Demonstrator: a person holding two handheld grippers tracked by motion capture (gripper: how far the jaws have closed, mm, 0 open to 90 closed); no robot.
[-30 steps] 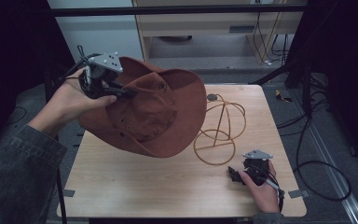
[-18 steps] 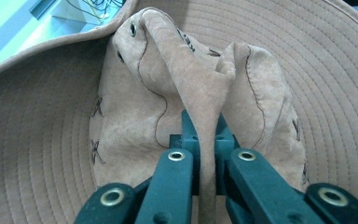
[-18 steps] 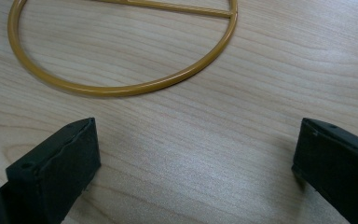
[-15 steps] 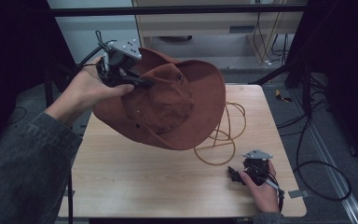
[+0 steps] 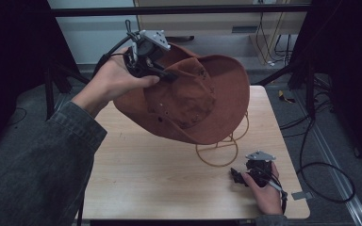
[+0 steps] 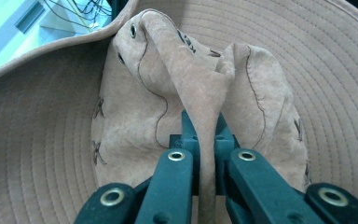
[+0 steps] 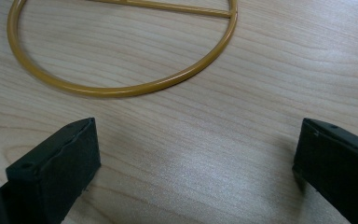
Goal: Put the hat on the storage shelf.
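Suede hat (image 5: 193,106) – soft, light, floppy – hangs above wire stand (image 5: 221,153), left gripper (image 6: 205,140) clamped on its crown fold. Pinching there works. Right gripper (image 7: 196,163) wide open, empty, resting on surface (image 5: 146,174).

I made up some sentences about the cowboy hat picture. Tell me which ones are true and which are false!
1. The left gripper pinches a fold of the brown hat. True.
2. The hat lies flat on the table. False: it is held up in the air, tilted.
3. The right gripper holds the wire stand. False: its jaws are open and empty, near the stand's ring.
4. The wire stand is yellow. True.
5. The right gripper rests low by the table's near edge. True.
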